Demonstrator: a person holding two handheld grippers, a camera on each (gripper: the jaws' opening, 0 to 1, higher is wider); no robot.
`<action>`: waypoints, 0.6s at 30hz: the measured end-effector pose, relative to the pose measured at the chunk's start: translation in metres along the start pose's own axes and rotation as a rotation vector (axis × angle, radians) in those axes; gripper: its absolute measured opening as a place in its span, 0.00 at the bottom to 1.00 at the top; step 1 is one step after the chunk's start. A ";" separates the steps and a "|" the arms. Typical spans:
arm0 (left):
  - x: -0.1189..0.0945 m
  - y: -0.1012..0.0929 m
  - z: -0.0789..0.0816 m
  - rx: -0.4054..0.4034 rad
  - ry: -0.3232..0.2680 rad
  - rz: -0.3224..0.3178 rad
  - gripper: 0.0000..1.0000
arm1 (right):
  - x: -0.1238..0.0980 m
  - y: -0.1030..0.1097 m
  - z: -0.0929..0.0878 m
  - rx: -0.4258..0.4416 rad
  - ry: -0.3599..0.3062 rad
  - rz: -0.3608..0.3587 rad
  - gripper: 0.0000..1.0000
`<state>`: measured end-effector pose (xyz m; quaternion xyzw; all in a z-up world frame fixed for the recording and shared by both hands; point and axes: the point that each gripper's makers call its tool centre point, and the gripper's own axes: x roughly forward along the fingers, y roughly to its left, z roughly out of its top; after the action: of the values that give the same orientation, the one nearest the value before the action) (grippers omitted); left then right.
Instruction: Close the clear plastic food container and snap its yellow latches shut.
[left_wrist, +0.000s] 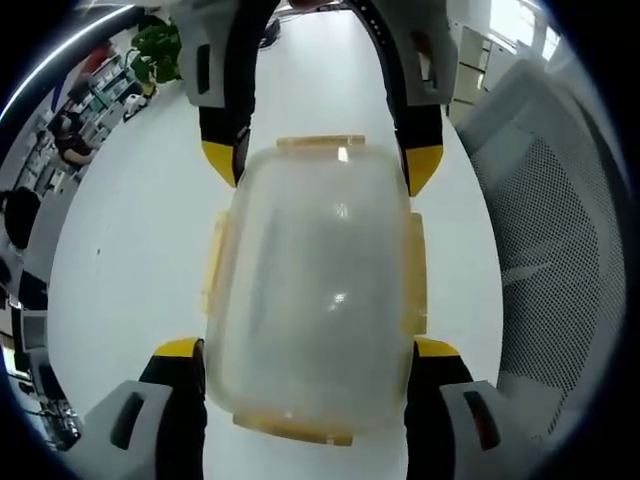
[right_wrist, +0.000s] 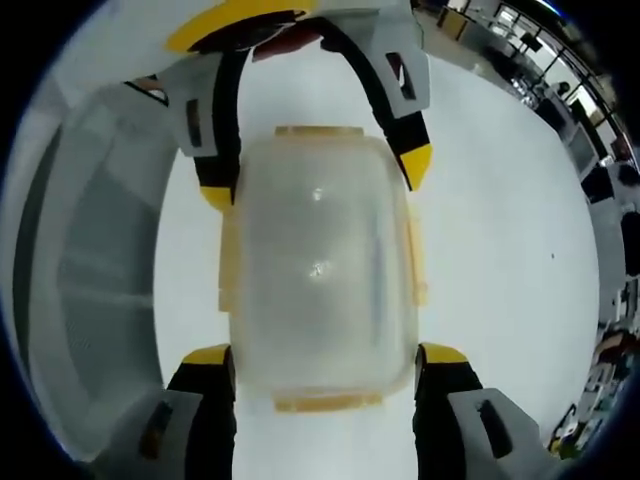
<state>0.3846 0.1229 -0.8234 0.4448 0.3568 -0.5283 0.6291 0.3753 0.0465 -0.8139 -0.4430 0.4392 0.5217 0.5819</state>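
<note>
Clear container (left_wrist: 315, 290), lidded, yellow latches (left_wrist: 414, 270)

A clear, faintly frosted plastic food container (left_wrist: 312, 290) with translucent yellow latches (left_wrist: 413, 272) on its edges sits on a plain white counter (left_wrist: 130, 260). Around the container, the left tongs (left_wrist: 310, 352) and the right tongs (right_wrist: 325, 358) are black with bright yellow tips and grey housings. Beside the container in the left gripper view, a pale grey chair back (left_wrist: 555, 260) shows a fine perforated mesh pattern. Beyond the counter, a plant (left_wrist: 158, 45) is green.
</note>
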 end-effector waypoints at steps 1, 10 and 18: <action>0.000 0.001 0.000 0.000 0.001 0.000 0.83 | 0.000 -0.001 0.000 0.000 0.000 0.000 0.72; 0.004 0.015 0.001 -0.009 -0.005 0.003 0.84 | 0.001 -0.016 -0.001 -0.011 -0.001 0.003 0.72; 0.008 0.027 0.001 -0.005 0.003 -0.004 0.84 | 0.002 -0.030 -0.001 -0.011 -0.004 0.004 0.73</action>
<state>0.4126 0.1204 -0.8253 0.4435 0.3599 -0.5280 0.6285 0.4052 0.0443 -0.8145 -0.4443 0.4361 0.5260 0.5794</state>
